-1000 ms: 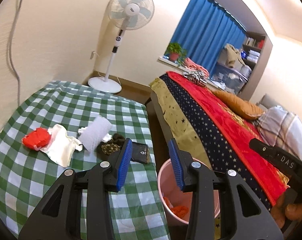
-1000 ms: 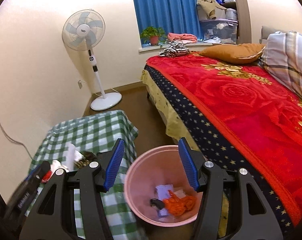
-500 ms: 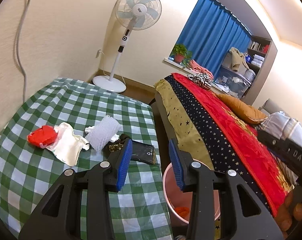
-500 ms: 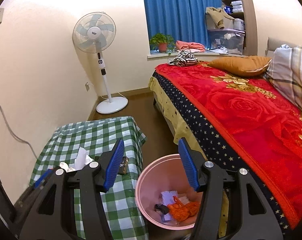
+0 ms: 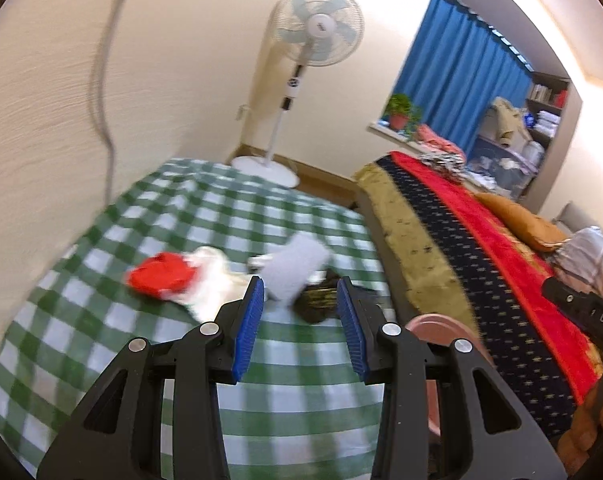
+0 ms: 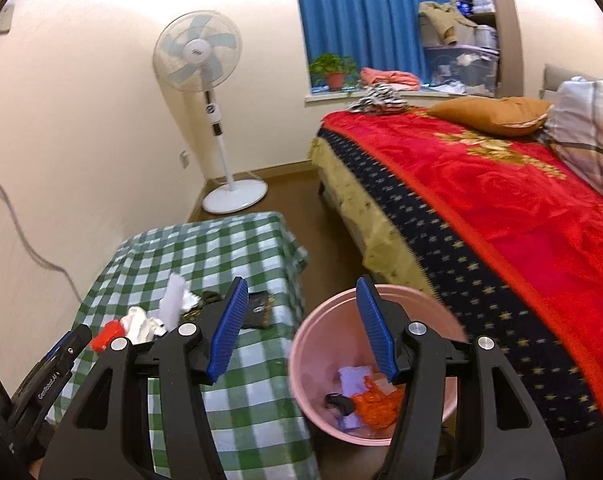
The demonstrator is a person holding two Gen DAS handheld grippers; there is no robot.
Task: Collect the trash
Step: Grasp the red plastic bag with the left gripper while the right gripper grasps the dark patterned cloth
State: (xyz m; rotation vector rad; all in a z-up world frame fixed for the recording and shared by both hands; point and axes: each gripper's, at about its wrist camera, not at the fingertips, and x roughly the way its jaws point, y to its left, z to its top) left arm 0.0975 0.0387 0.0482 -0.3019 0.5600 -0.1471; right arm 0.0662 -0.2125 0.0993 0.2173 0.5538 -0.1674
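Pink bin (image 6: 301, 344), checked table (image 5: 101, 320), scattered trash (image 5: 157, 280)

We see soft checked cloth over the bench (image 6: 221, 252). The pink bin (image 6: 313, 360) looks like smooth plastic. The bed blanket (image 6: 501, 200) looks thick and fuzzy. Each hand-held gripper (image 5: 300, 312) has matt black plastic arms, ribbed blue pads (image 5: 250, 320) and shiny metal bolts. The floor (image 6: 297, 188) looks like smooth wood.

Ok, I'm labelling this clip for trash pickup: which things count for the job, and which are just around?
Job:
red scrap
white crumpled paper
white foam piece
dark wrappers
pink bin

Just around:
standing fan
bed
potted plant
orange pillow
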